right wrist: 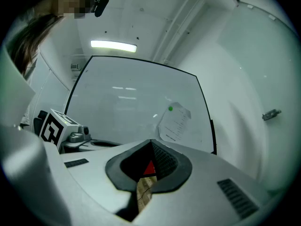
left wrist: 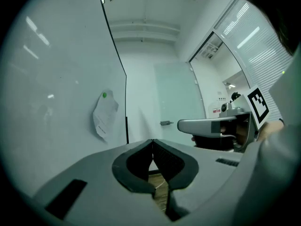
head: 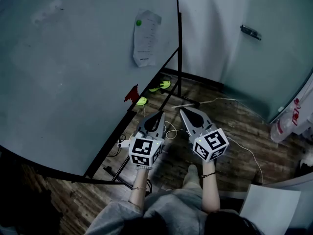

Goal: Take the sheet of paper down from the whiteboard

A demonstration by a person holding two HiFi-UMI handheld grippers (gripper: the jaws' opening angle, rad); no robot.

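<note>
Nearest, the left gripper (head: 157, 115) and right gripper (head: 185, 111) sit side by side, each with its jaws pressed together on nothing. Well beyond their tips, at eleven o'clock, the sheet of paper (head: 145, 39) hangs on the whiteboard (head: 73, 72), pinned under a green magnet (head: 138, 22).

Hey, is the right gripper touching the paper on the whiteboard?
Apart. In the head view the right gripper is well short of the paper, with floor showing between them.
</note>
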